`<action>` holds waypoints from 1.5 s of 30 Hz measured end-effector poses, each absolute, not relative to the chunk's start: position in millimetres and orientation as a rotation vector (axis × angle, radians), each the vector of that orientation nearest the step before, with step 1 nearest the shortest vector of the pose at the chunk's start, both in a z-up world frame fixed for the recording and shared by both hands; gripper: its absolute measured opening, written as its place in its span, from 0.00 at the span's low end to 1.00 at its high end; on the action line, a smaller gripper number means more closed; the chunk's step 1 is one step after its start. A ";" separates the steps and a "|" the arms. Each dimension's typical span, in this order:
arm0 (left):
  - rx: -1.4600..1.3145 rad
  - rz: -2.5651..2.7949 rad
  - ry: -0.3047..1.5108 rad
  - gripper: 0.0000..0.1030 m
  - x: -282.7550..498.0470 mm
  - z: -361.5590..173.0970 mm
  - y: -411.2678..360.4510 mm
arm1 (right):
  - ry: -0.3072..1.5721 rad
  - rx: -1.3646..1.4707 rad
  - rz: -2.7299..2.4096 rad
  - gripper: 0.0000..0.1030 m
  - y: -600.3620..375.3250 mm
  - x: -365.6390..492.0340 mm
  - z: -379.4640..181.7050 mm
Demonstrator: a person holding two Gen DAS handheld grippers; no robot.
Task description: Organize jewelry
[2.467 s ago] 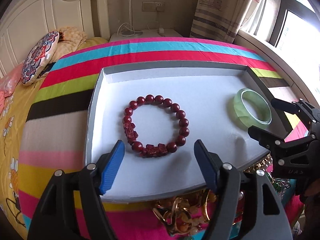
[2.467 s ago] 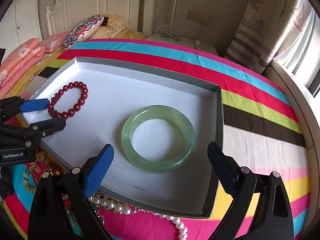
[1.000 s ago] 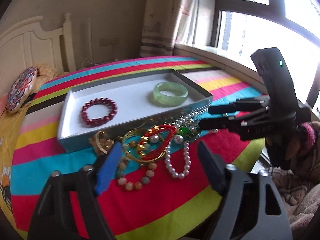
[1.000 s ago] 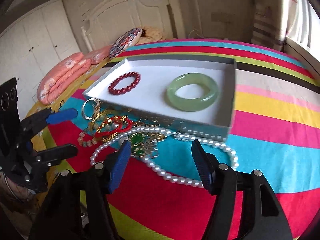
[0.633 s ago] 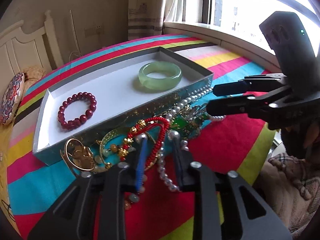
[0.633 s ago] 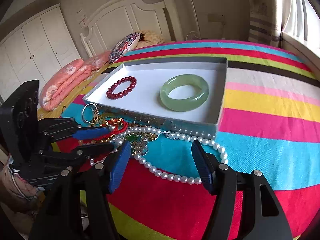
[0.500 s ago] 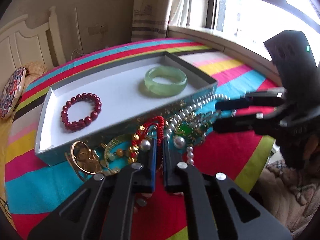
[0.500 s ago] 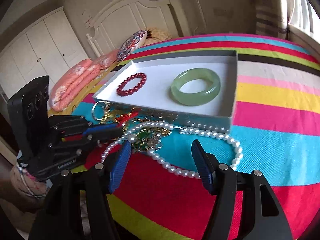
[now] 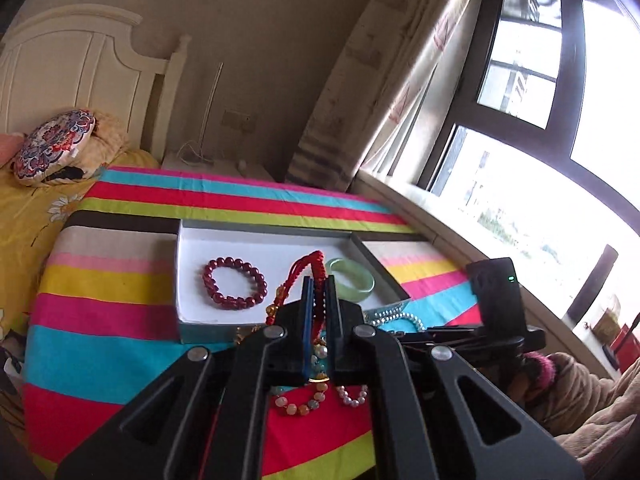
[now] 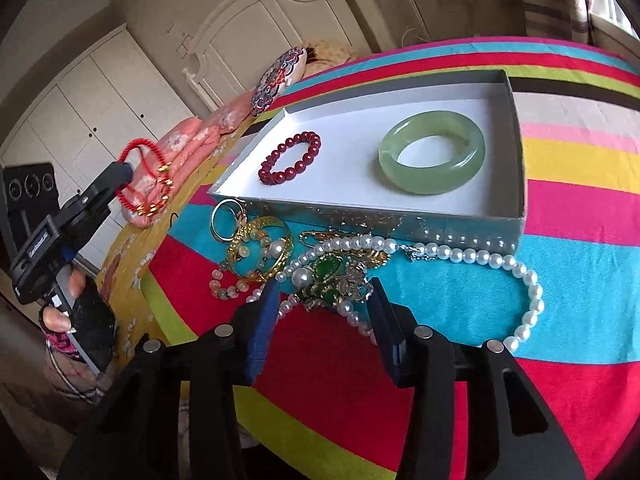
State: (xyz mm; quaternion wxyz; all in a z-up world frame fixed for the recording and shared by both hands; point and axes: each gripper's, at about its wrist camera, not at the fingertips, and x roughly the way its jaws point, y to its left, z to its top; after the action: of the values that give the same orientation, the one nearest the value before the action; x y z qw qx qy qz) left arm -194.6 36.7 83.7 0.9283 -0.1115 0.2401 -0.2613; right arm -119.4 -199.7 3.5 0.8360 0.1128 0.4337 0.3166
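My left gripper [image 9: 319, 285] is shut on a red cord bracelet with gold beads [image 9: 310, 270] and holds it in the air; it also shows at the left of the right wrist view [image 10: 146, 176]. My right gripper [image 10: 324, 294] is open, low over a tangled pile with a green pendant [image 10: 326, 276] and a pearl necklace [image 10: 472, 258]. The white tray [image 10: 360, 204] holds a dark red bead bracelet [image 10: 290, 158] and a jade bangle [image 10: 432, 158].
A gold bangle [image 10: 258, 254], a ring [image 10: 224, 220] and a pastel bead string [image 10: 222, 284] lie left of the pile on the striped cloth [image 10: 580, 216]. Bed pillows [image 10: 276, 80] lie behind. A window [image 9: 540, 120] is to the right.
My left gripper closed on the red cord bracelet in the pile and lifted it up clear of the cloth. My right gripper moved down closer to the pile.
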 end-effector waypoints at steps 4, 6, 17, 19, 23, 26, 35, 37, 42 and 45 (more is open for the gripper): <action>-0.215 -0.529 0.501 0.05 -198.0 81.5 35.0 | 0.936 0.364 0.698 0.37 -206.7 -111.4 2.3; -0.217 -0.534 0.510 0.05 -199.2 77.7 32.3 | 0.951 0.434 0.706 0.27 -214.6 -107.6 -1.9; -0.177 -0.570 0.550 0.05 -201.2 61.8 9.3 | 0.880 0.515 0.652 0.11 -229.9 -107.3 -3.5; -0.174 -0.570 0.551 0.05 -200.2 61.4 9.2 | 0.789 0.375 0.632 0.11 -220.3 -120.6 17.8; -0.181 -0.570 0.550 0.05 -199.9 61.6 10.7 | 0.668 0.177 0.610 0.11 -202.8 -140.2 47.2; -0.177 -0.569 0.548 0.05 -200.2 62.3 10.7 | 0.637 0.112 0.593 0.11 -197.3 -145.1 54.8; -0.194 -0.574 0.542 0.05 -195.6 67.6 16.2 | 0.516 -0.079 0.509 0.11 -188.6 -155.1 77.3; -0.182 -0.576 0.541 0.05 -193.3 70.8 14.1 | 0.504 -0.107 0.498 0.11 -186.1 -153.9 80.5; -0.152 -0.589 0.554 0.05 -178.4 75.7 1.9 | 0.494 -0.169 0.482 0.10 -181.5 -145.3 81.5; -0.169 -0.615 0.572 0.05 -166.0 74.7 -4.8 | 0.481 -0.218 0.456 0.10 -178.0 -138.4 83.0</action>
State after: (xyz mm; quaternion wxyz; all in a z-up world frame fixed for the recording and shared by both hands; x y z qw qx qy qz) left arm -166.0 -4.8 74.7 0.9096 -0.0817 0.2773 -0.2983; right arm -138.4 -178.0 83.0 0.9398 -0.1070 0.2357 0.2233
